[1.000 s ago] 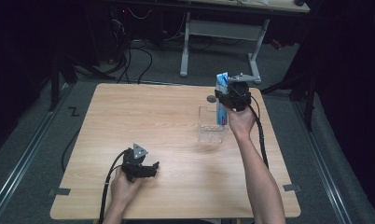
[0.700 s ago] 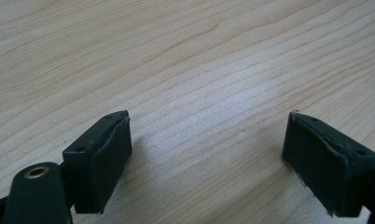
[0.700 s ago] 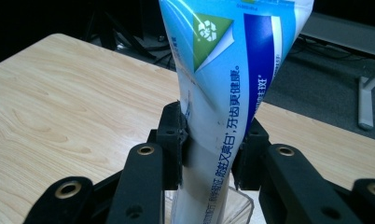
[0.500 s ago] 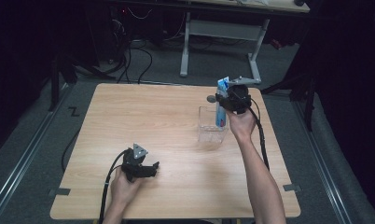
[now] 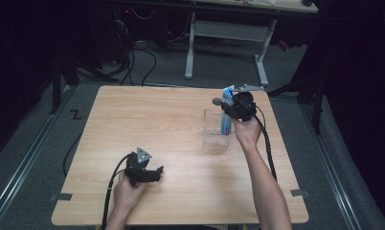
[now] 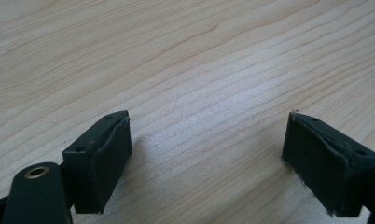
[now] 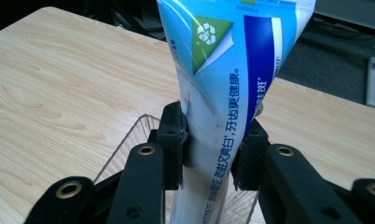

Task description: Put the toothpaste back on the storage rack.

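Note:
A blue and white toothpaste tube (image 7: pixel 223 79) stands upright with its lower end inside a clear plastic box (image 5: pixel 214 129) on the right half of the wooden table (image 5: pixel 147 120). My right gripper (image 7: pixel 209 149) is shut on the tube, its jaws pinching the tube's middle just above the box's rim (image 7: pixel 129 135). In the high view the tube (image 5: pixel 226 120) pokes up beside the hand that holds the right gripper (image 5: pixel 231 108). My left gripper (image 5: pixel 154 173) rests low near the table's front left, its black pads (image 6: pixel 106 154) wide open over bare wood (image 6: pixel 199 93).
Cables trail from both grippers along the forearms toward the table's front edge. Beyond the far edge stand a white-legged desk frame (image 5: pixel 226 33) and loose cables on a grey floor (image 5: pixel 147 62). A metal rail (image 5: pixel 23 163) runs along the floor at the left.
My right gripper has come down with the tube, so that the tube's lower end now sits in the clear box. The left gripper has stayed put.

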